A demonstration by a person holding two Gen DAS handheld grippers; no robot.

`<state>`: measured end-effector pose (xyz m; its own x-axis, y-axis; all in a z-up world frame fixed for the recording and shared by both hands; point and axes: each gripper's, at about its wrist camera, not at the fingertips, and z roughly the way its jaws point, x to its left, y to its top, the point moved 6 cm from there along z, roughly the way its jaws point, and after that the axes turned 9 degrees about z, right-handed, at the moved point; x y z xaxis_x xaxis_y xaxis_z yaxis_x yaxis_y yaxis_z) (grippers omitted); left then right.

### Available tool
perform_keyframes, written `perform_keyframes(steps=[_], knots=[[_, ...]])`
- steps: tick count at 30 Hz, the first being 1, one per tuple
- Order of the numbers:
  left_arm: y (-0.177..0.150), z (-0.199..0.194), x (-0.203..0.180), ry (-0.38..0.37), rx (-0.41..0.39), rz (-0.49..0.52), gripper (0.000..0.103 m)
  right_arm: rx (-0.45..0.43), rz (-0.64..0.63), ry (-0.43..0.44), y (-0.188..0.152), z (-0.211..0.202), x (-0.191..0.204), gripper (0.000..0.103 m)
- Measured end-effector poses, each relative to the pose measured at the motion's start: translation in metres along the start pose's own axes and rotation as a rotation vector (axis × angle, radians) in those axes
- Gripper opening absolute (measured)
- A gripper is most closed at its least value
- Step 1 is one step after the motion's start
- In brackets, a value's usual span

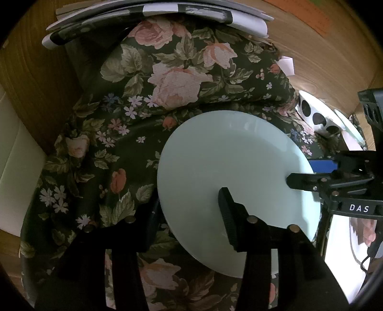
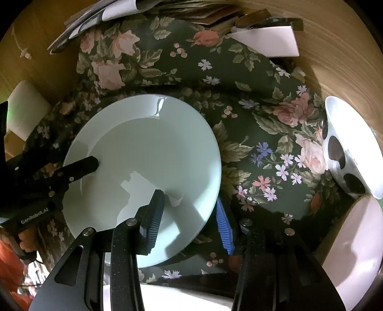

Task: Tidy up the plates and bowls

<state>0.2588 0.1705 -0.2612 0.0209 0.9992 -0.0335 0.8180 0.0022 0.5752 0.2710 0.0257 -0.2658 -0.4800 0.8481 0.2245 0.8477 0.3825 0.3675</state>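
A pale green plate (image 1: 229, 172) lies tilted over the dark floral tablecloth (image 1: 134, 100); it also shows in the right wrist view (image 2: 148, 153). My left gripper (image 1: 189, 215) straddles its near rim, right finger above the plate, left finger below, jaws apart. My right gripper (image 2: 189, 215) straddles the opposite rim, one finger over the plate, the blue-padded finger (image 2: 223, 227) beside it, jaws apart. Each gripper shows in the other's view, its fingertip on the plate. A white bowl with black dots (image 1: 318, 114) sits at the right, also in the right wrist view (image 2: 344, 153).
Papers and magazines (image 1: 153, 14) lie at the table's far edge. A white object (image 2: 354, 241) sits at the near right. The wooden tabletop (image 2: 335, 47) surrounds the cloth. A white block (image 2: 26, 107) stands at the left.
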Motion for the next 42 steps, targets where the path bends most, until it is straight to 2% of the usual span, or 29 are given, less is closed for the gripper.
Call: perform_keyframes(steps=[7, 23, 42], knots=[[0.004, -0.009, 0.003, 0.002, -0.022, -0.021, 0.047, -0.044, 0.051, 0.056, 0.015, -0.015, -0.012, 0.038], [0.011, -0.069, -0.013, -0.009, -0.133, 0.002, 0.047, -0.189, 0.040, 0.071, 0.015, -0.078, -0.021, 0.038], [-0.004, -0.128, -0.066, -0.031, -0.217, 0.041, 0.047, -0.304, 0.051, 0.068, -0.028, -0.139, -0.022, 0.038]])
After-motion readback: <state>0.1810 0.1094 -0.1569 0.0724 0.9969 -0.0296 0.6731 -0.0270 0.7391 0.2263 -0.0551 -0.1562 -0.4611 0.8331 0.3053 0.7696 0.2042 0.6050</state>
